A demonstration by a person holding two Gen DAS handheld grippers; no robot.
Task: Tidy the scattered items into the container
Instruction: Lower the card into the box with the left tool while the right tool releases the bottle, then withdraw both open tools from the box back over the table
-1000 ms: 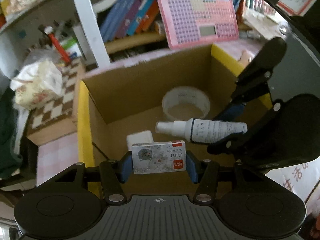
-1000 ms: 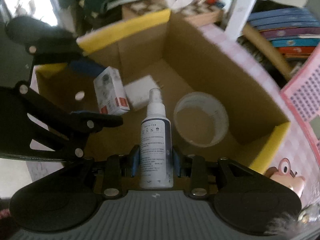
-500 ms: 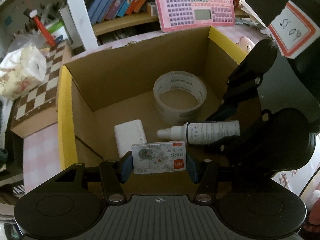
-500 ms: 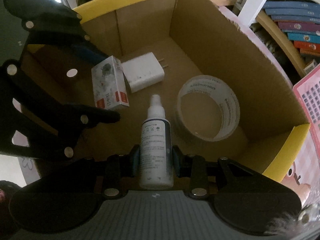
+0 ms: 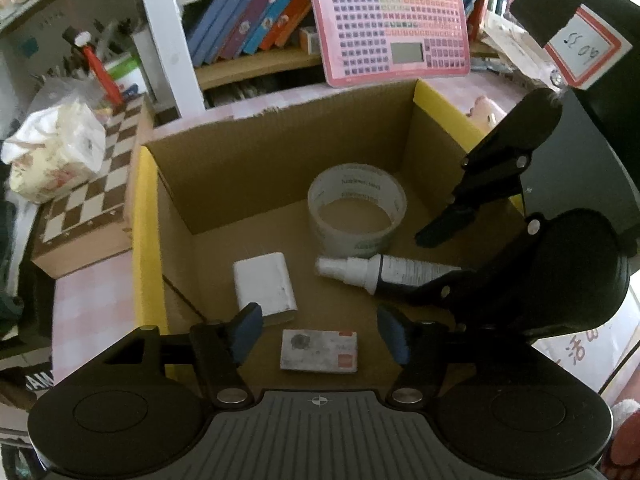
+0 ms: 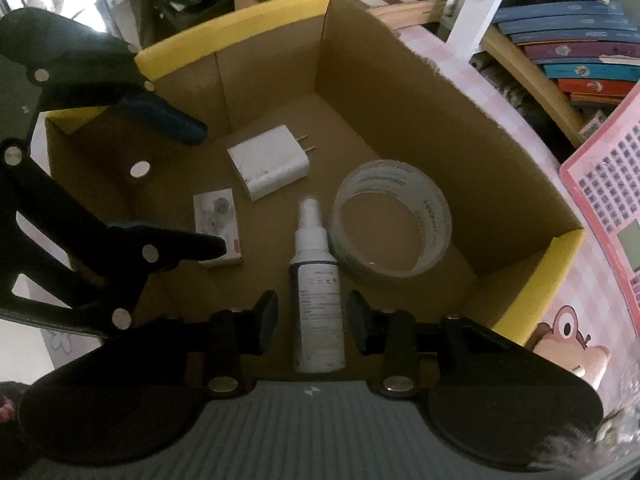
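A cardboard box (image 5: 280,160) with yellow rim edges holds a tape roll (image 5: 356,210), a white charger (image 5: 264,288), a small staples box (image 5: 319,351) and a white spray bottle (image 5: 384,272). My left gripper (image 5: 320,334) is open above the staples box, which lies on the box floor. My right gripper (image 6: 312,322) is open with the spray bottle (image 6: 316,292) lying between its fingers on the floor. The right wrist view also shows the tape roll (image 6: 394,232), charger (image 6: 268,168), staples box (image 6: 218,228) and cardboard box (image 6: 400,92).
A pink keyboard toy (image 5: 388,24) leans on a bookshelf behind the box. A chessboard box (image 5: 84,200) and a tissue pack (image 5: 52,148) sit to the left. A pink checked tablecloth (image 5: 92,320) surrounds the box.
Both grippers opened. The staples box dropped from the left gripper and the spray bottle from the right gripper onto the box floor.
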